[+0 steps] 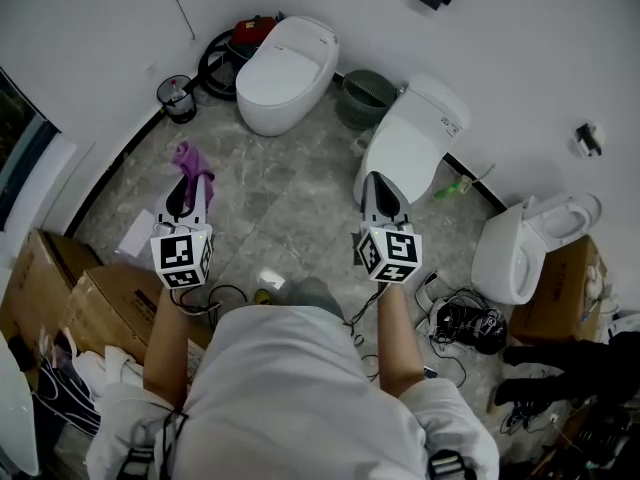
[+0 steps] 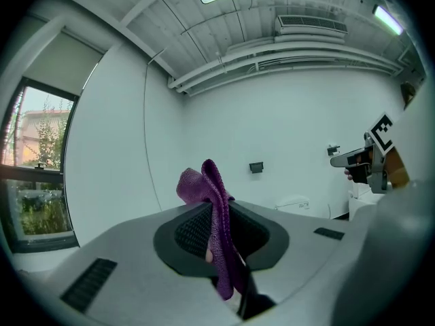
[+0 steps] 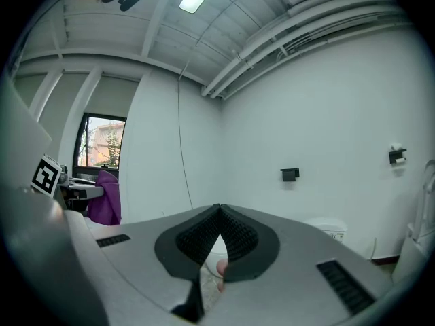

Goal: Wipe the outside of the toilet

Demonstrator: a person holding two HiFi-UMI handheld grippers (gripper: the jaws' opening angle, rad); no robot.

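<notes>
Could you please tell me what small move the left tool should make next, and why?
Probably ease the left tool forward toward the rounded white toilet ahead. Its jaws are shut on the purple cloth, which hangs in the air, touching no toilet, so wiping cannot start until the cloth reaches the outer shell.

the right gripper [image 1: 372, 180] hides the front edge of the middle toilet [image 1: 415, 143].
</notes>
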